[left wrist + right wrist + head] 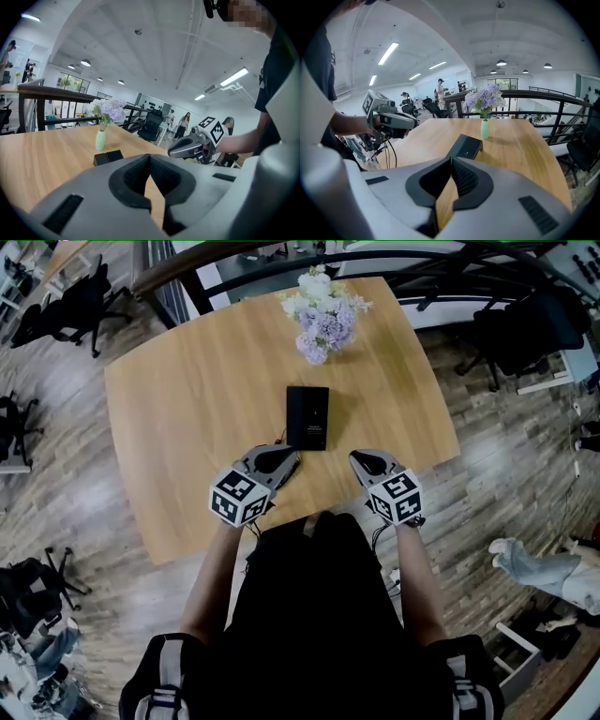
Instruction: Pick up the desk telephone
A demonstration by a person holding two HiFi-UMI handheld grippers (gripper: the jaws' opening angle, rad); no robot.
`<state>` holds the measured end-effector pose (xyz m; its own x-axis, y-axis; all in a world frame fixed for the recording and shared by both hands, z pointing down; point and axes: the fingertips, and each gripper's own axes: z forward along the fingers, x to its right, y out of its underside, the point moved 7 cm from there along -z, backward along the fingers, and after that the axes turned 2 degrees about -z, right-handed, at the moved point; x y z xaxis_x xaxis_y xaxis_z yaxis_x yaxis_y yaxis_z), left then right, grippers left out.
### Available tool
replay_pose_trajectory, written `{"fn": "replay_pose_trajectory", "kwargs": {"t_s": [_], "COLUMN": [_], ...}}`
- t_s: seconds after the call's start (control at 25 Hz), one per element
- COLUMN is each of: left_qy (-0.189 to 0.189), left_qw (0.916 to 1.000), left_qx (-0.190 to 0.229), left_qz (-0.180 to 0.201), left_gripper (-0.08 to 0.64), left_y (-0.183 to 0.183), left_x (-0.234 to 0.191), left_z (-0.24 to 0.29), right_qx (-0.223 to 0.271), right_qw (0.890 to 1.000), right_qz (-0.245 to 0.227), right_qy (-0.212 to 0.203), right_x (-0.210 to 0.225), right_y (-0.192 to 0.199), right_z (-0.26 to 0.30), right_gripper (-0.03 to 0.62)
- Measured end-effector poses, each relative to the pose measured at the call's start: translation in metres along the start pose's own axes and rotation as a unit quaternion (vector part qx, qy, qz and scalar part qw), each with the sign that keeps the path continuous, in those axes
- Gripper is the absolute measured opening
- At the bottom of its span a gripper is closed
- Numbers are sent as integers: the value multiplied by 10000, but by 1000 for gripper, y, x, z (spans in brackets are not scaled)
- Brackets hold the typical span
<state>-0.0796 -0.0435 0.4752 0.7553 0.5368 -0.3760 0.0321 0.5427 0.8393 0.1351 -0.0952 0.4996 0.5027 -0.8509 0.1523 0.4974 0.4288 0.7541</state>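
The desk telephone [307, 417] lies flat near the middle of the bench [187, 409], a little toward the person's side. It is a plain black oblong. Its long axis runs straight away from the person, with its far short end toward the vase [319, 315] and its near short end toward the two grippers. Which end is its front cannot be told from above.

The bench is pale wood with rounded corners and carries only the telephone and the vase. The floor [75, 484] is grey-brown planking. A black office chair [80, 301] stands past the bench's far left corner, and a dark railing [525, 96] runs behind the bench. The room is an open office with strip lights and round lamps in a white ceiling, and a few people stand far off.

The vase is pale green and upright, well apart from the telephone, and holds lilac and white flowers.

The left hand-held gripper [284, 457] has its jaws closed on nothing, its tip just beside the telephone's near left corner. The right hand-held gripper [358, 459] is likewise closed and empty, a short way off the near right corner.
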Motion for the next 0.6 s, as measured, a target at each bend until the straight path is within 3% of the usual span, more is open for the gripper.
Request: {"fn": "replay_pose_trajectory", "kwargs": {"t_s": [0.24,0.6], "left_qy": [89,140], "left_qw": [9998,9997], "left_qx": [-153,-47], "left_qz": [-86,-196], "left_gripper": [21,21], "left_y": [10,5], "left_x": [-15,-26], "left_z": [2,15], "right_qx": [-48,-81], "right_qw": [9999,9994], "right_qz": [144,337], "right_qy": [46,39], "right_x": [-5,19], "right_y": [6,11], "right_z": [11,26], "right_gripper": [28,28]}}
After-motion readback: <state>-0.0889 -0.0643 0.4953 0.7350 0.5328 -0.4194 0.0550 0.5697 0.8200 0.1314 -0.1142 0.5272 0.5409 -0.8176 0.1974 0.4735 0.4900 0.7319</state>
